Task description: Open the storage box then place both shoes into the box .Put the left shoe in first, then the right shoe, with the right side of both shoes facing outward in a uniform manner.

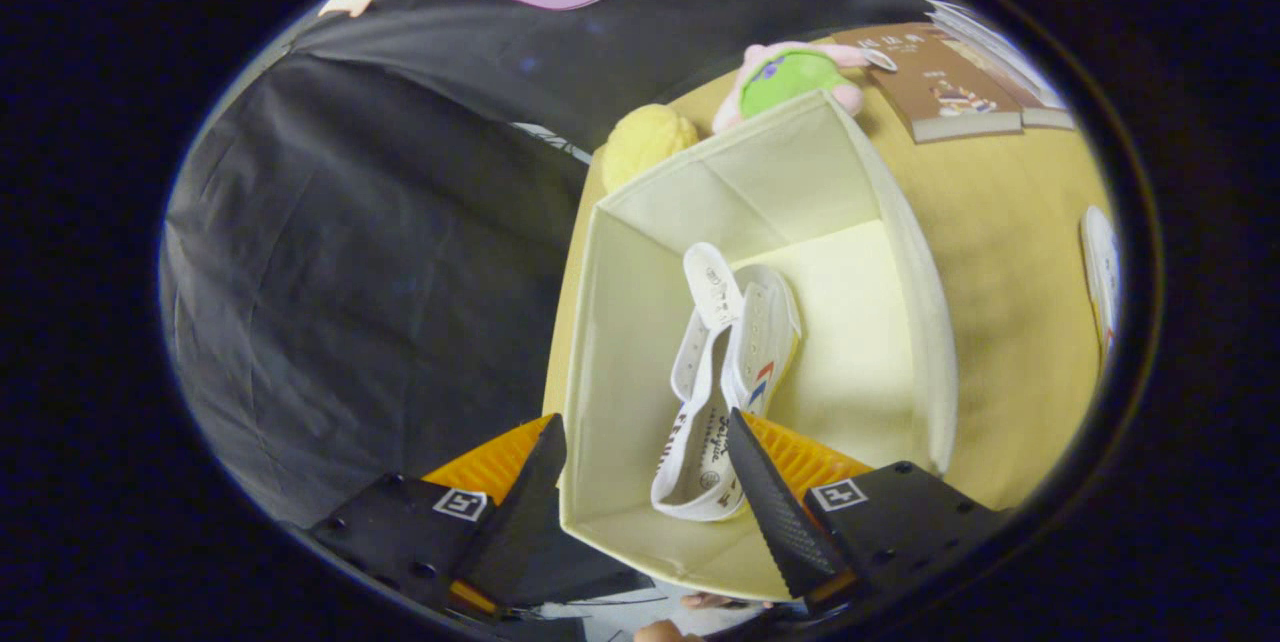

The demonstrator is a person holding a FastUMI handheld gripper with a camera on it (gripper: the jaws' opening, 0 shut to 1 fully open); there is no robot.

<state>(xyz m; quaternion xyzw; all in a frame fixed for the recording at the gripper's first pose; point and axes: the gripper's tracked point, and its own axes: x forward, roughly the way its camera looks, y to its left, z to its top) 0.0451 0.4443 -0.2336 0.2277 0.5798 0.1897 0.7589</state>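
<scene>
The cream fabric storage box [905,252] stands open on the yellow table, just ahead of my fingers. Inside it a white shoe [720,372] with red and blue side stripes lies on its side along the box's left half, its opening turned up toward me. My gripper [645,422] hangs above the near end of the box, open. One finger is outside the box's left wall and the other is over the shoe's near end, without pressing on it. A second white shoe [1098,272] lies on the table well to the right of the box.
Behind the box sit a yellow plush toy [645,142] and a green and pink plush toy [795,77]. Brown books [940,82] lie at the table's far right. Black cloth hangs to the left of the table. A fingertip of a hand [700,602] shows below the box.
</scene>
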